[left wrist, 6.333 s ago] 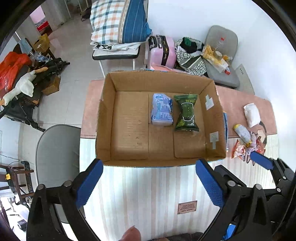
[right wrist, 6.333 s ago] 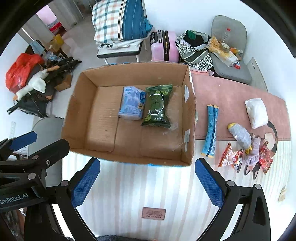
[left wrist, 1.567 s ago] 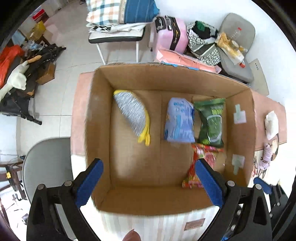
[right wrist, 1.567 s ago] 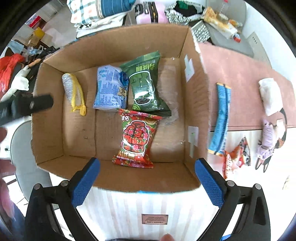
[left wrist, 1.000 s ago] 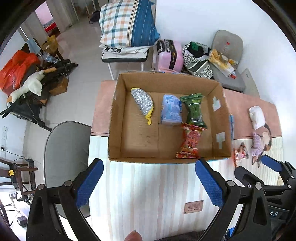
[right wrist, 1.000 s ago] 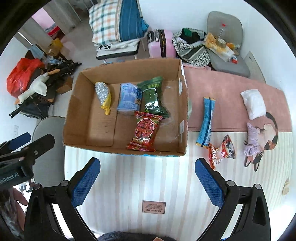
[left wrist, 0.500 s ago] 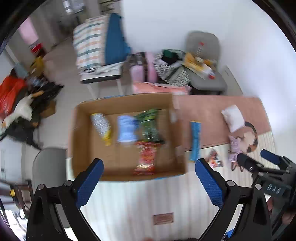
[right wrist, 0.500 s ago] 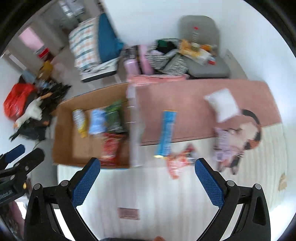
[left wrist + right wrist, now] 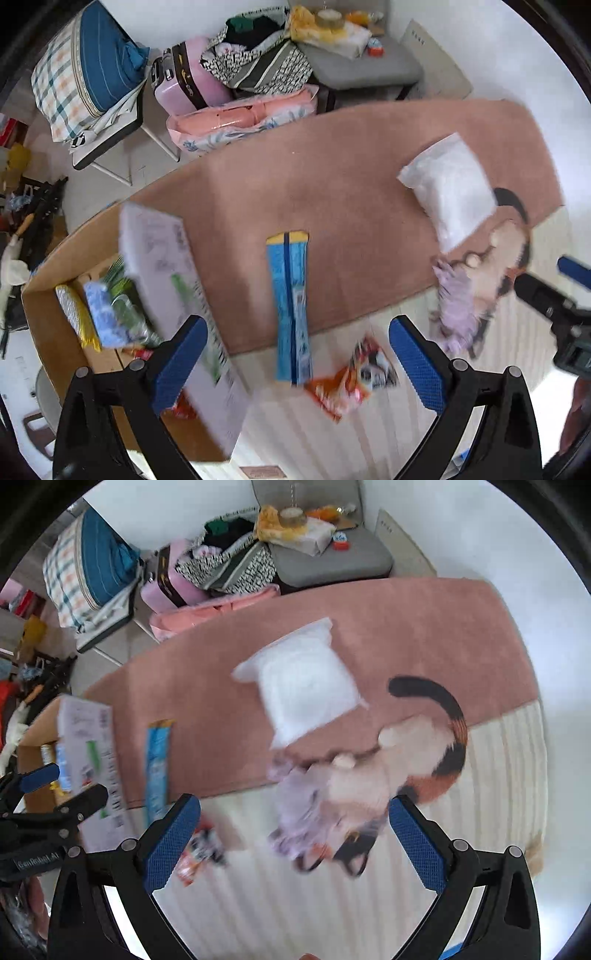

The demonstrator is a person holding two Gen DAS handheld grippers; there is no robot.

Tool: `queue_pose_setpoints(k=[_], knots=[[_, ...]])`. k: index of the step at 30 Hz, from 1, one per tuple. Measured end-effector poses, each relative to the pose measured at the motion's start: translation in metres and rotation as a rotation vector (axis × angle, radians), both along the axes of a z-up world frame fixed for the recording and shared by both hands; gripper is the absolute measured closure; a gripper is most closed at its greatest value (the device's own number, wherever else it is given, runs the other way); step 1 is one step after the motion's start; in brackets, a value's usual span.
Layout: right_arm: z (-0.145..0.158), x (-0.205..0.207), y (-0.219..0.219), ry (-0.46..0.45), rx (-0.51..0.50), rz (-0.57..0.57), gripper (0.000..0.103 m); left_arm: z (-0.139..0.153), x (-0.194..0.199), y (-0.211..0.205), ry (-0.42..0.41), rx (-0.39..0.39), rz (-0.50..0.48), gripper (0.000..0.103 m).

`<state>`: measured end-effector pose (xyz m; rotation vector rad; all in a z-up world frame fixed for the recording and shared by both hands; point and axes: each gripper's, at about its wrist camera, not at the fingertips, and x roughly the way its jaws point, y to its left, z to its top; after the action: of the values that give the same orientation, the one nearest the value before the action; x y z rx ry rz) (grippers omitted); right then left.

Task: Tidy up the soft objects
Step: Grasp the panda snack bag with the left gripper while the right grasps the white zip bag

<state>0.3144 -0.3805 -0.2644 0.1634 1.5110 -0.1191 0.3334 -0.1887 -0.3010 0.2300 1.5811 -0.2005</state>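
Currently, both grippers hang above the table with nothing between their fingers; the left gripper (image 9: 295, 354) has its blue pads spread wide apart, and the right gripper (image 9: 293, 834) is spread equally wide.

The cardboard box (image 9: 51, 332) sits at the left end of the table; its near side wall shows a white printed face. Inside it lie a silver-and-yellow pack (image 9: 74, 317), a light blue pack (image 9: 101, 317) and a green pack (image 9: 129, 310), side by side; a red wrapper edge shows beneath the left pad, but the blur hides the rest.

Outside the box, on the pink table mat (image 9: 351, 177), the following soft items lie apart from one another:

- a long blue packet (image 9: 290, 306), just right of the box, with its near end over the striped cloth;
- a red snack bag (image 9: 347, 380), on the striped cloth, just beside that near end;
- a white pouch (image 9: 303, 686), further right;
- a lilac fabric item (image 9: 299, 812), resting on the cat picture (image 9: 417, 753) — directly ahead of the right gripper.
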Motion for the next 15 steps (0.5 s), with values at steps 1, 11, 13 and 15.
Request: queue_pose_setpoints(k=[1,11,13,15], knots=[[-0.013,0.013,-0.004,0.024,0.004,0.023,0.000,-0.010,0.005,-0.007,0.012,0.006,-0.005,0.002],[-0.125,0.101,-0.007,0.211,-0.048,0.161,0.000,-0.052,0.032,-0.032,0.042,0.080,-0.026,0.002],[-0.139,0.102,-0.011,0.239,-0.023,0.153,0.006,-0.051,0.028,-0.033,0.048,0.079,-0.058,0.002],[-0.140,0.098,-0.019,0.231,0.012,0.123,0.016,-0.047,0.023,-0.034,0.053,0.064,-0.100,0.002]])
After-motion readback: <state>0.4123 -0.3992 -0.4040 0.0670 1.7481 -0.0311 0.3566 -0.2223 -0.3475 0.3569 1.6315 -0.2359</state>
